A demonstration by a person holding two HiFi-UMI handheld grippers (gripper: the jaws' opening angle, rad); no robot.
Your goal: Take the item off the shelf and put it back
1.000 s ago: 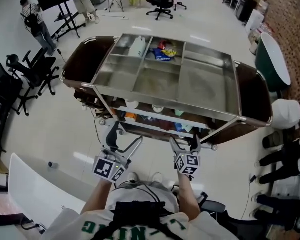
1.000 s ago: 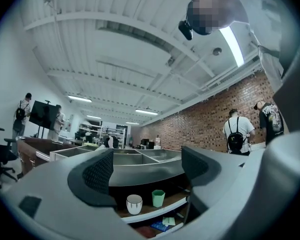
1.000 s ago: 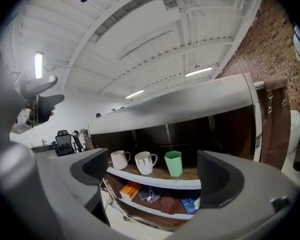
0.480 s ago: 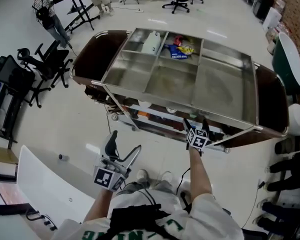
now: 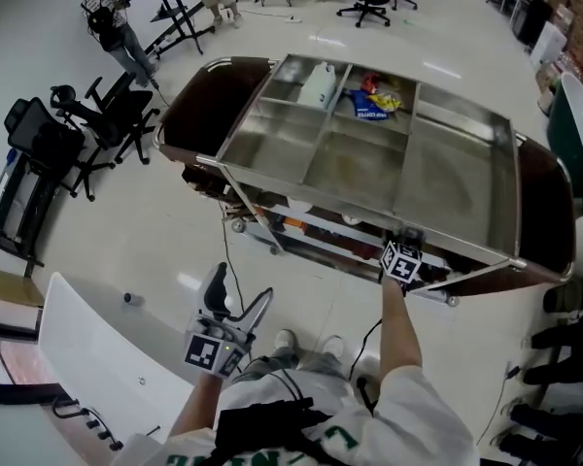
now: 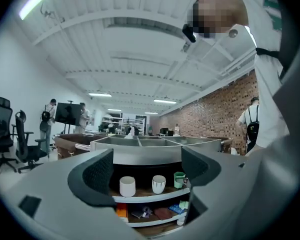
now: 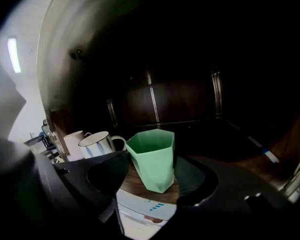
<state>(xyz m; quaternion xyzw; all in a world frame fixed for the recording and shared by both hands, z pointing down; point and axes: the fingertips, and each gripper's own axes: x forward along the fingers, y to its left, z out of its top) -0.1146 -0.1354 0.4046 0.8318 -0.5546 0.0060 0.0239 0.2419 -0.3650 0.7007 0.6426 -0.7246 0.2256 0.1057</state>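
Observation:
A green faceted cup (image 7: 152, 161) stands upright on the cart's wooden middle shelf (image 7: 225, 159), under the steel top. My right gripper (image 7: 151, 171) reaches into that shelf, and its jaws are shut on the cup's two sides. In the head view only the right gripper's marker cube (image 5: 402, 258) shows at the cart's front edge; its jaws are hidden under the top. My left gripper (image 5: 241, 289) hangs low in front of my body, well short of the cart, open and holding nothing. From the left gripper (image 6: 147, 169) view, the green cup (image 6: 179, 179) is far off.
Two white mugs (image 7: 97, 144) stand left of the green cup. The cart's steel top tray (image 5: 447, 178) holds a white jug (image 5: 319, 85) and snack packets (image 5: 379, 95). Office chairs (image 5: 78, 129) and people (image 5: 112, 22) are at the far left. A white panel (image 5: 87, 357) lies near my left side.
My right gripper went forward from beside my body to under the cart's top and closed around the green cup. The left gripper stayed low and open.

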